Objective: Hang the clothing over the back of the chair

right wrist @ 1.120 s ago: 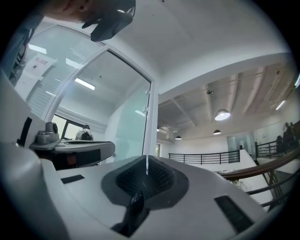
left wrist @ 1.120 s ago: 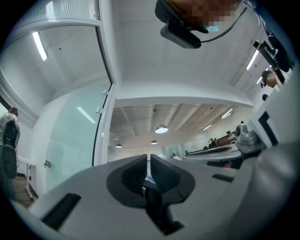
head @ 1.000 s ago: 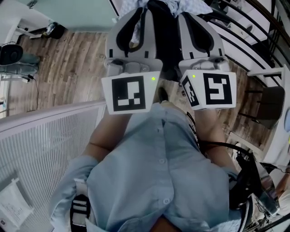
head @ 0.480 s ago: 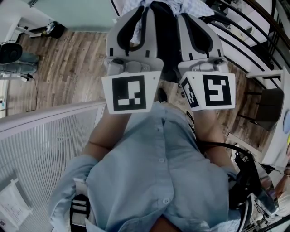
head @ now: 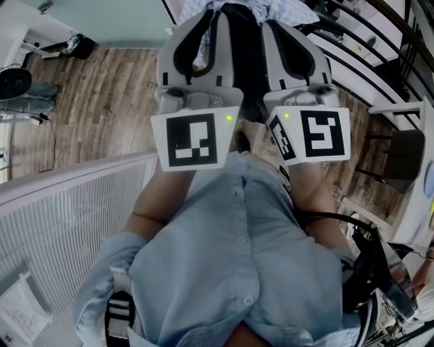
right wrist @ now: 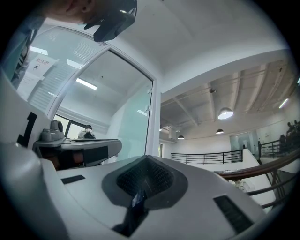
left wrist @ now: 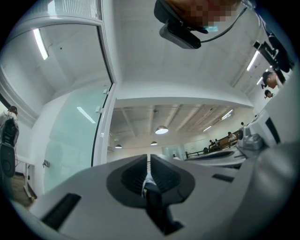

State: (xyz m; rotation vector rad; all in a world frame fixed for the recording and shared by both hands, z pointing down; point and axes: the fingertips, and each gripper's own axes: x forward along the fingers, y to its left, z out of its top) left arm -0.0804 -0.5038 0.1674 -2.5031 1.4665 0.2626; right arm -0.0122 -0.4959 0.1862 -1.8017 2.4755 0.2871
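Observation:
Both grippers are held up side by side in front of my chest in the head view. The clothing (head: 239, 47), a dark garment with pale blue patterned cloth at the top edge, hangs between and beyond them. My left gripper (head: 209, 15) is shut, and a thin fold of pale and dark cloth (left wrist: 148, 185) is pinched between its pads. My right gripper (head: 277, 26) is shut too, with a dark strip of cloth (right wrist: 137, 200) caught in its jaws. A dark chair (head: 401, 153) stands at the right on the wood floor, apart from both grippers.
A white slatted panel (head: 68, 203) runs along the left beside me. Dark stair railings (head: 380, 47) cross the upper right. A round black fan (head: 15, 81) stands on the wood floor (head: 108, 101) at the far left. Cables and gear (head: 373, 271) hang at my right hip.

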